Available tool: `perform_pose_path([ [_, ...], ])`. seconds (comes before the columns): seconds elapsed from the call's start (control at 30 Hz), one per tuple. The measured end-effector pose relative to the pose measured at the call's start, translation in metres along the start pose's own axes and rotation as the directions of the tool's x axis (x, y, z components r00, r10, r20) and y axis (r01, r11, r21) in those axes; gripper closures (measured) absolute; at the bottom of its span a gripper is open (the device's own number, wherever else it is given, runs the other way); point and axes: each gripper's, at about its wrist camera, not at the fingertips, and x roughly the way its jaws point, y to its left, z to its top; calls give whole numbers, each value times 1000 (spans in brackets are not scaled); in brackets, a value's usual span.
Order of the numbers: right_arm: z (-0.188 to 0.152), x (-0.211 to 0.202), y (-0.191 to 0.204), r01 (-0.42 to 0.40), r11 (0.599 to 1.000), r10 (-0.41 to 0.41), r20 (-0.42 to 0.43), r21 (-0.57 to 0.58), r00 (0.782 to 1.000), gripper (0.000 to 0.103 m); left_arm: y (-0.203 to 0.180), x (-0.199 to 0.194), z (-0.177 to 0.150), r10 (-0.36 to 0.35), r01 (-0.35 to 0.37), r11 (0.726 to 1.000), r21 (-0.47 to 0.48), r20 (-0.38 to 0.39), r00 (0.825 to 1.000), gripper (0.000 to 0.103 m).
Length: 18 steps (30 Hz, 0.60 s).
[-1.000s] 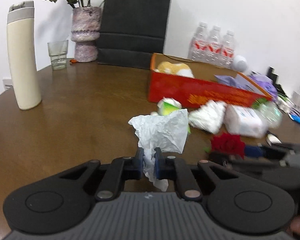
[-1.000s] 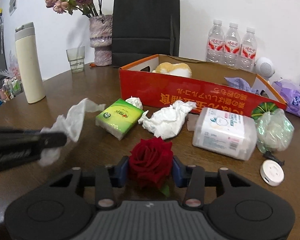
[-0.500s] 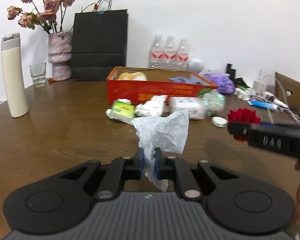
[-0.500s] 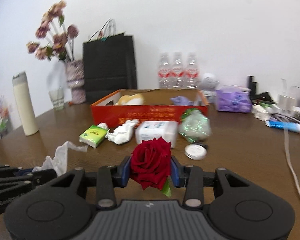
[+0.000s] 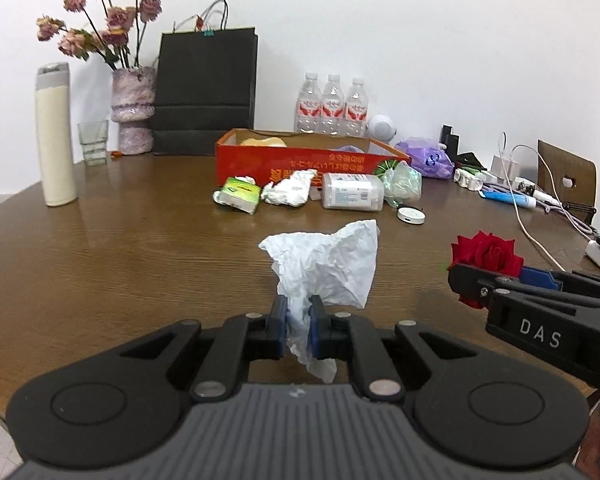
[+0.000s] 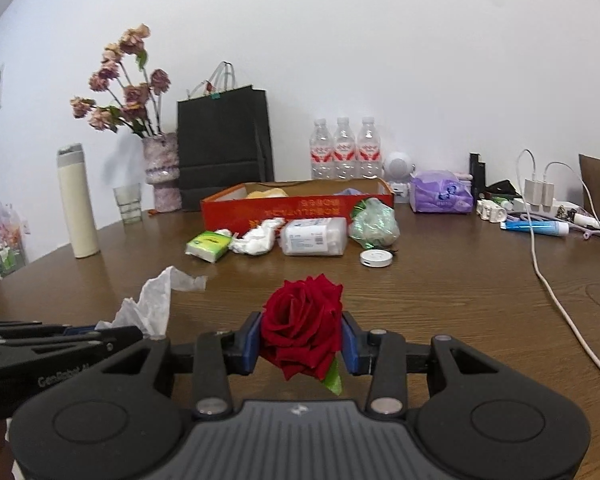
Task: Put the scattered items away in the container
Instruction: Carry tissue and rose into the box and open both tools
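My left gripper is closed on a crumpled white tissue, and my right gripper is clamped around a red rose. Both things hang above the wooden table, not touching it. The red box where they must go lies straight ahead of both grippers and well apart from them, with its long side across my view (its open top faces up). Between me and the box a row of loose things lies just before its front wall: a green tissue pack, a white wad and a wipes packet. I judge neither hand is clearly nearer, so both must travel forward over this row and release above the box.
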Motion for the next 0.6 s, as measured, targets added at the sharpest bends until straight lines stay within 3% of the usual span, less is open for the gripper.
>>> perform_pose_path([
  [0.37, -3, -22, 9, -26, 999, 27, 37, -24, 999, 64, -5, -13, -1, 13, -13, 1000, 10, 31, 999, 91],
  [0.6, 10, -6, -4, -19, 1000, 19, 39, -15, 999, 64, 3, 9, 21, 16, -15, 1000, -20, 29, 999, 91],
])
